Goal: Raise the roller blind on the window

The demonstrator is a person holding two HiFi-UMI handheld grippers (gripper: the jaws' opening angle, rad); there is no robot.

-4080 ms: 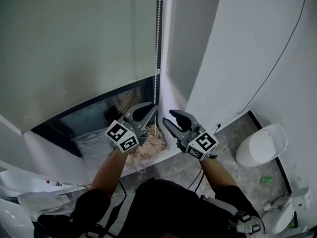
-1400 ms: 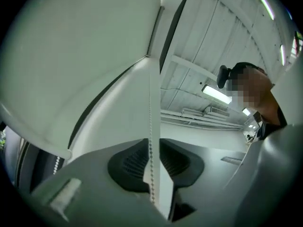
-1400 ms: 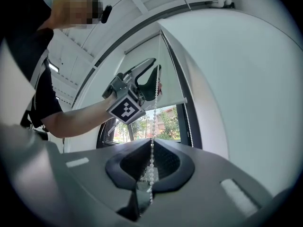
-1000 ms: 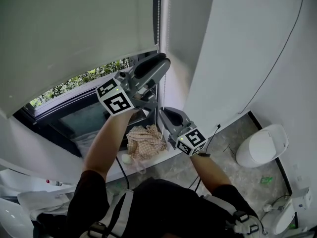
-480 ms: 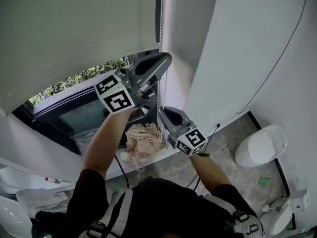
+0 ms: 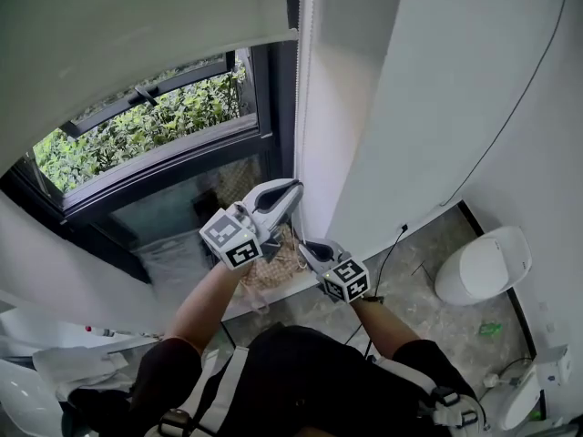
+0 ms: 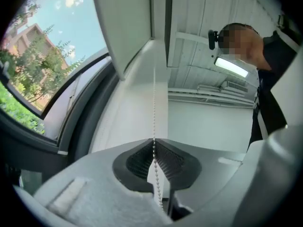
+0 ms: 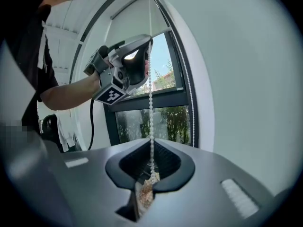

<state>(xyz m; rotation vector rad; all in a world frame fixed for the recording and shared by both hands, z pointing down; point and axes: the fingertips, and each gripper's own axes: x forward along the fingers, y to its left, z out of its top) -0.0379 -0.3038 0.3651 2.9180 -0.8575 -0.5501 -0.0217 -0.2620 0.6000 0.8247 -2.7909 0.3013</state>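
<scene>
By the window's [image 6: 164,144] right edge, my left gripper [image 6: 290,189] pinches the blind's [image 6: 137,25] chain [image 6: 299,107]. Below, my right gripper's [image 6: 311,247] jaws are opening around it. These beads look light, limp and slippery, so I judge they are best gripped deep in the pads.

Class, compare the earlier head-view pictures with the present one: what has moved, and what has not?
The blind has gone up, baring more window. The left claw shut on the bead chain up high and pulled it down. The right claw, lower on the chain, is opening with the chain between its jaws. The toilet and cloth stayed put.
</scene>
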